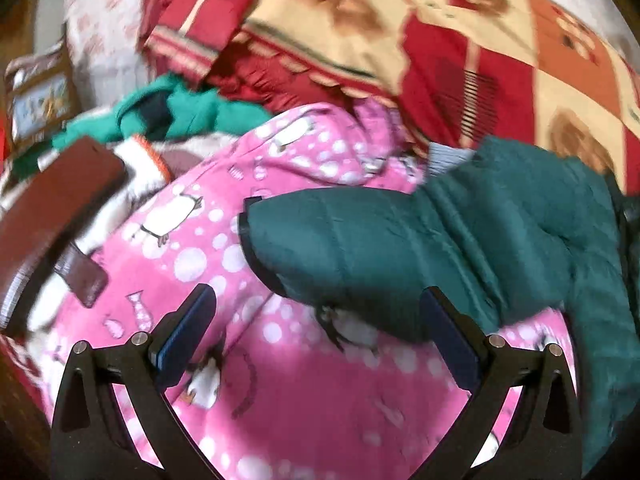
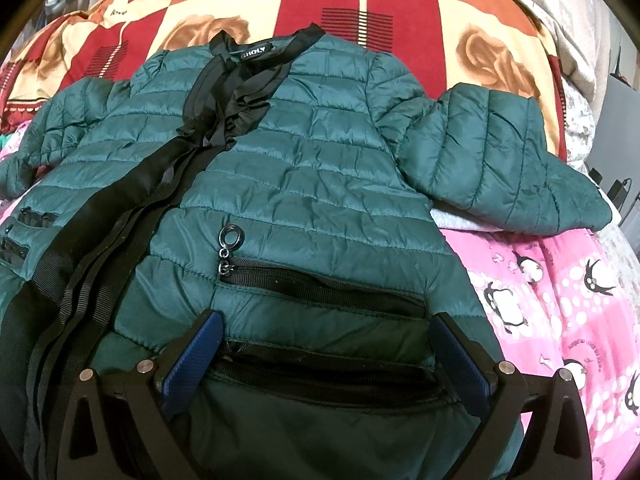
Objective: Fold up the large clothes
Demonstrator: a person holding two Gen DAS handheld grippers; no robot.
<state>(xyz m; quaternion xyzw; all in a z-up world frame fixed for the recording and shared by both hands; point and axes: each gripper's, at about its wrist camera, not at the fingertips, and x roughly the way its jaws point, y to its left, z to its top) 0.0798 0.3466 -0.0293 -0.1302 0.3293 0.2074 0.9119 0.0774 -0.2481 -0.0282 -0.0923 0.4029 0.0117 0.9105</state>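
A dark green quilted puffer jacket [image 2: 304, 184] with black zipper trim lies front-up on the bed, collar far, both sleeves spread out. My right gripper [image 2: 324, 340] is open, its blue pads either side of the lower zip pocket near the hem, just above the fabric. In the left wrist view one green sleeve [image 1: 360, 248] with its black cuff lies across a pink penguin blanket [image 1: 240, 360]. My left gripper [image 1: 320, 320] is open and empty, hovering just short of that cuff.
A red, cream and orange patchwork blanket [image 2: 332, 4] covers the bed beyond the jacket. The pink blanket also shows at the right [image 2: 560, 300]. In the left wrist view, teal clothing [image 1: 180, 108], a brown strap-like object [image 1: 52, 216] and other laundry lie to the left.
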